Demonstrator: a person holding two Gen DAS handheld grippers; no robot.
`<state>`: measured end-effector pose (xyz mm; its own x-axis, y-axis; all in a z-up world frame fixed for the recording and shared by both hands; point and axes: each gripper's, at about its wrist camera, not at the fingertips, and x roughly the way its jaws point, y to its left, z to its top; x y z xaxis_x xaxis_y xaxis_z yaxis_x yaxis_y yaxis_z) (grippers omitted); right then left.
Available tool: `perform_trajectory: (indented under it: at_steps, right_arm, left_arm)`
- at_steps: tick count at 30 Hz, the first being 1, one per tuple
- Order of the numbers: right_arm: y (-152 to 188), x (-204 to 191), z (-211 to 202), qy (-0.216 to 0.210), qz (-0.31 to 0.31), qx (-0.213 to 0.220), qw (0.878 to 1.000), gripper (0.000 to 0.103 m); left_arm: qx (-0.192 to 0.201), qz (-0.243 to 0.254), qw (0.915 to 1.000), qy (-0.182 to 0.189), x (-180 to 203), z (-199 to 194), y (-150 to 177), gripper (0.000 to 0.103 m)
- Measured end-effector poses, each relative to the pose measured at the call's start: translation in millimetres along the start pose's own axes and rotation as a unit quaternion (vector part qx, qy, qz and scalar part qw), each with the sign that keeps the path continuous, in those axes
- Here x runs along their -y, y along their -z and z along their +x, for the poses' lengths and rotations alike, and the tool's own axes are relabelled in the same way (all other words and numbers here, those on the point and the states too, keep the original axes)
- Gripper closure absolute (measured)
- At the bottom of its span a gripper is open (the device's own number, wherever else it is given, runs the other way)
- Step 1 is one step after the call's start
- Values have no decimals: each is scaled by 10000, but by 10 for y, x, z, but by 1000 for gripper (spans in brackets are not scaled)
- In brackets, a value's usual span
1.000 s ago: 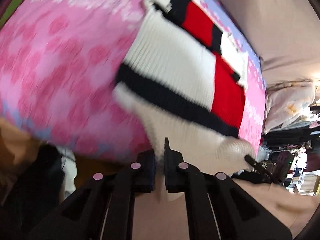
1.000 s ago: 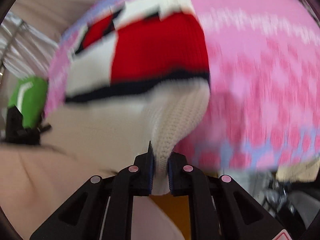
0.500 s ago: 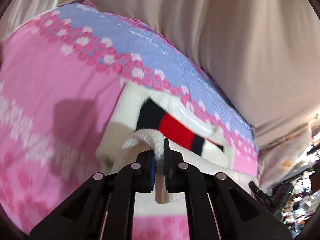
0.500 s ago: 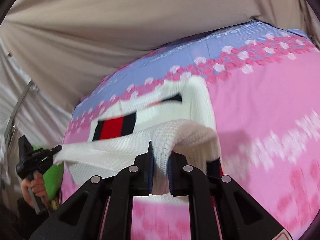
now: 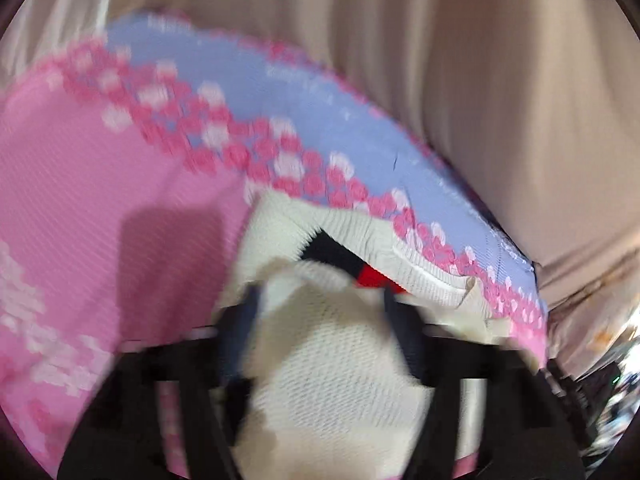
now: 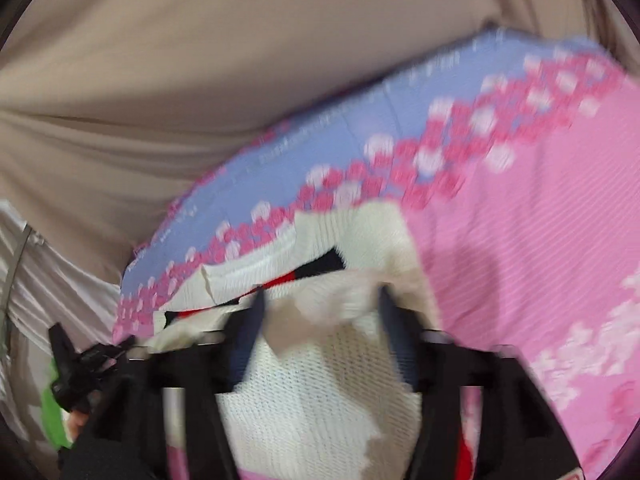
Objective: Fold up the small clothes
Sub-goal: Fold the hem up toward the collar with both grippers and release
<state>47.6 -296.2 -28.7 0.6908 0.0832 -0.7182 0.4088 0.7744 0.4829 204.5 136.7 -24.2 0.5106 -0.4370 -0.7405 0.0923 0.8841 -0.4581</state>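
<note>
Only the right wrist view is showing the other tool: the black two-finger left gripper is poking in at the left edge beside the white knitted sweater with black and red blocks, with a bit of the holder's hand and a bright green patch just below it. Only the left wrist view is taking in the cluttered, brightly lit corner far to the right of the sweater.

Counted: one sweater, one pink blanket with a lilac border and pink-and-white blossom dots, one beige draped cloth backdrop, and two grippers.

The sweater is lying on the blanket, its ribbed white edge touching the blossom band near the lilac border. A loose, open-knit white layer is sitting doubled over the black and red part, which is peeping out just beyond the fold. Both views are motion-blurred.

In the left wrist view the left gripper is standing with its fingers spread wide apart, the folded white knit filling the gap between them. The black two-finger right gripper is likewise spread wide, the white fold lying loose between its fingers, not pinched.
</note>
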Motion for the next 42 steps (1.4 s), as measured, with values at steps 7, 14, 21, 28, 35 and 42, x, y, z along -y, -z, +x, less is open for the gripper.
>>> perform_trajectory:
  at_steps: [7, 14, 21, 28, 35, 42]
  right_arm:
    - [186, -5, 87, 654, -1297, -261, 9890, 38]
    - [-61, -201, 829, 881, -1856, -636, 9766, 38]
    - [-78, -274, 593, -69, -1364, -865, 9868, 96]
    - [14, -512, -549, -1145, -1830, -381, 9757, 96]
    - [-605, 148, 304, -97, -659, -223, 9975, 98]
    - [-485, 651, 737, 474, 407, -540, 9966, 93]
  left_arm:
    - [-214, 1026, 9936, -421, 141, 214, 14, 23]
    - [-924, 686, 9919, -535, 206, 966, -295, 62]
    - [-605, 796, 9949, 115, 309, 297, -262, 97]
    - [-357, 80, 9992, -176, -197, -218, -431, 97]
    - [-655, 216, 9965, -470, 54, 749, -628, 97]
    - [-864, 145, 9949, -498, 49, 963, -490, 86]
